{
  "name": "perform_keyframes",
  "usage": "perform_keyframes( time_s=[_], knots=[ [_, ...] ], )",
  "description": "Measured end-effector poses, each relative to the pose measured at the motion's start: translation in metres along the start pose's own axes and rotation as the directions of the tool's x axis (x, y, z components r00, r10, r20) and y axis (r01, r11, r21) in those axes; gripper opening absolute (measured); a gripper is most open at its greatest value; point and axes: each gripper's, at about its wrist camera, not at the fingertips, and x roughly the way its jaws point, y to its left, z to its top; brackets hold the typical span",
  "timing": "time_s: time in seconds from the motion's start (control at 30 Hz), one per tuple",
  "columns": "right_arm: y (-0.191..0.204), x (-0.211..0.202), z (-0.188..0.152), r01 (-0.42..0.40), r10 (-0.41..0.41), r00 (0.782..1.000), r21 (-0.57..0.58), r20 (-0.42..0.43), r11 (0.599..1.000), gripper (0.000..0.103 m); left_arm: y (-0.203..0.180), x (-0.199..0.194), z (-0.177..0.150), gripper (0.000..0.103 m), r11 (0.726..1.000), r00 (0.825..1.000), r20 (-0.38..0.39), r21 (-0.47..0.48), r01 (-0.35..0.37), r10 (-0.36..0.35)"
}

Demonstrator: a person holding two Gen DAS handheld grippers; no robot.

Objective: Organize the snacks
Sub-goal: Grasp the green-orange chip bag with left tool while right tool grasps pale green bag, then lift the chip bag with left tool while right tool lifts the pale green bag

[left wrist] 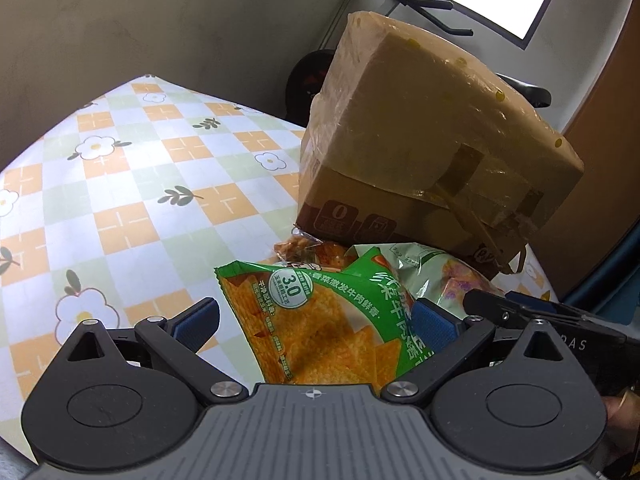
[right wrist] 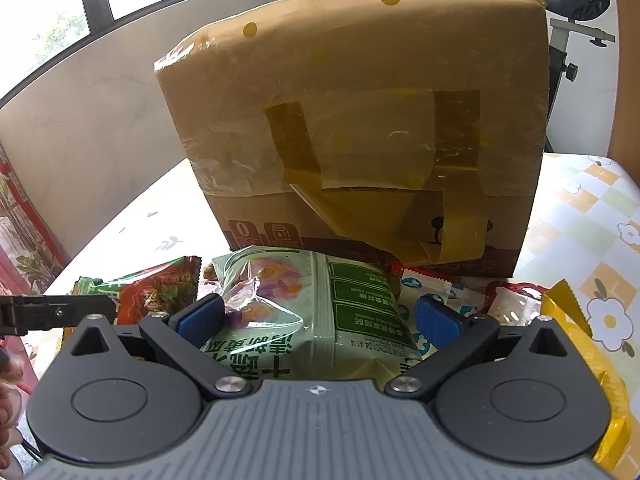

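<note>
A green bag of orange corn chips [left wrist: 320,320] lies on the flowered tablecloth [left wrist: 140,184], between the fingers of my left gripper [left wrist: 316,322]. That gripper is open, its left blue pad clear of the bag. Beside it lies a pale green snack bag [left wrist: 424,268]. In the right wrist view this pale green bag [right wrist: 328,304] lies between the spread fingers of my right gripper [right wrist: 318,320], which is open. A tall taped cardboard box [right wrist: 360,120] stands just behind the snack pile, also in the left wrist view [left wrist: 420,132].
More packets surround the pale bag: a red and green one [right wrist: 160,288] to the left, white and blue ones [right wrist: 432,284] and a yellow one [right wrist: 580,320] to the right. An exercise bike [right wrist: 576,20] stands behind the box. A wall borders the table's far side.
</note>
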Motion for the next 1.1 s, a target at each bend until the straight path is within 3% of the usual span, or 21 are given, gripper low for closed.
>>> perform_keyframes(
  time_s=[0.17, 0.6, 0.67, 0.7, 0.8, 0.9, 1.1],
  knots=[
    [0.0, 0.003, 0.0, -0.01, 0.01, 1.0, 0.005, -0.006, 1.0, 0.103, -0.001, 0.015, -0.004, 0.103, 0.997, 0.998, -0.037, -0.047, 0.056, -0.058],
    [0.003, 0.013, -0.003, 0.001, -0.001, 1.0, 0.005, -0.018, 1.0, 0.103, 0.005, 0.03, -0.012, 0.1, 0.988, 0.989, -0.087, -0.112, 0.107, -0.117],
    [0.004, 0.012, -0.004, 0.01, -0.01, 1.0, -0.001, -0.017, 1.0, 0.103, 0.005, 0.025, -0.013, 0.081, 0.983, 0.985, -0.055, -0.098, 0.156, -0.162],
    [0.006, 0.011, -0.004, 0.017, -0.017, 1.0, -0.005, -0.017, 1.0, 0.103, 0.004, 0.024, -0.013, 0.079, 0.982, 0.984, -0.051, -0.089, 0.167, -0.172],
    [0.011, 0.006, -0.002, 0.047, -0.046, 0.999, -0.035, 0.006, 0.998, 0.103, -0.001, 0.018, -0.011, 0.077, 0.988, 0.989, -0.032, -0.053, 0.145, -0.147],
    [0.011, 0.003, 0.0, 0.066, -0.065, 0.998, -0.044, 0.018, 0.997, 0.103, 0.005, 0.009, -0.008, 0.077, 0.983, 0.986, 0.01, -0.083, 0.164, -0.164],
    [-0.013, 0.016, -0.002, -0.013, 0.018, 0.999, 0.119, -0.042, 0.993, 0.103, 0.004, -0.011, 0.003, 0.077, 0.987, 0.981, 0.132, -0.057, 0.151, -0.142]
  ],
)
